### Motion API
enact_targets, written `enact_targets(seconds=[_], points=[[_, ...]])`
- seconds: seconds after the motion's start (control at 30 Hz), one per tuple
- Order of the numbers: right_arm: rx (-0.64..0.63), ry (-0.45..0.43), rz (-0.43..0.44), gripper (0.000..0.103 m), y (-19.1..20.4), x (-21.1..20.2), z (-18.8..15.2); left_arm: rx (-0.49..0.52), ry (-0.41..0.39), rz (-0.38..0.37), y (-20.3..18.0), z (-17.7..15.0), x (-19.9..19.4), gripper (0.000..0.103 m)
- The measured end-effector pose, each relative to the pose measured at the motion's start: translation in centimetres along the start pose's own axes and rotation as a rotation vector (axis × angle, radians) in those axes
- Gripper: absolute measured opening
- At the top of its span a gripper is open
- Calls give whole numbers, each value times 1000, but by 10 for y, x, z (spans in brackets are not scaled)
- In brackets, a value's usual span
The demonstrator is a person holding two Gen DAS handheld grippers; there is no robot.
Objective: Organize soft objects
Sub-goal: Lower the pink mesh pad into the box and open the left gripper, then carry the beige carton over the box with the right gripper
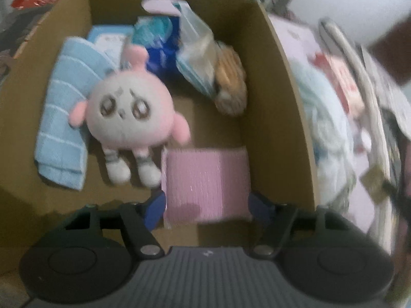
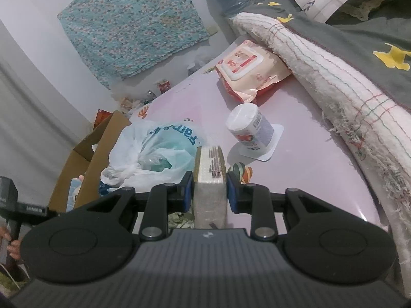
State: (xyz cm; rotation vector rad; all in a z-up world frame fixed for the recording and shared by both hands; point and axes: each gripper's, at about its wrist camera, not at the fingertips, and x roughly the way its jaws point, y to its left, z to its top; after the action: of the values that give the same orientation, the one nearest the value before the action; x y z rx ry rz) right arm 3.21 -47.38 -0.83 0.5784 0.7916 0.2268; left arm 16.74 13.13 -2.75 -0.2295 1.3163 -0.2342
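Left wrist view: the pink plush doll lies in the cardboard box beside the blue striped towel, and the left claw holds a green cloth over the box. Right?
Not quite. The cloth between the left claw fingers is pink, not green, as the left wrist view shows. The rest holds: the plush doll lies in the cardboard box beside the blue striped towel.

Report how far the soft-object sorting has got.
Done: pink-and-white plush doll and striped light-blue towel lie in the brown cardboard box. In hand: left gripper holds a pink cloth; right gripper clamps a white sponge block. Left: wet-wipes pack outside.
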Motion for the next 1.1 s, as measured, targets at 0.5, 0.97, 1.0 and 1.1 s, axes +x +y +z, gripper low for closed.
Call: enact_targets(seconds=[0.5, 0.97, 1.0, 1.1], points=[[4, 6, 3, 27, -5, 6, 1, -73, 158, -19, 5, 11, 63, 62], [-5, -12, 10, 26, -4, 6, 1, -115, 58, -48, -5, 20, 50, 82], [-7, -17, 13, 26, -4, 5, 2, -111, 30, -54, -4, 19, 42, 84], [-13, -30, 16, 26, -1, 2, 3, -109, -50, -78, -6, 11, 19, 88]])
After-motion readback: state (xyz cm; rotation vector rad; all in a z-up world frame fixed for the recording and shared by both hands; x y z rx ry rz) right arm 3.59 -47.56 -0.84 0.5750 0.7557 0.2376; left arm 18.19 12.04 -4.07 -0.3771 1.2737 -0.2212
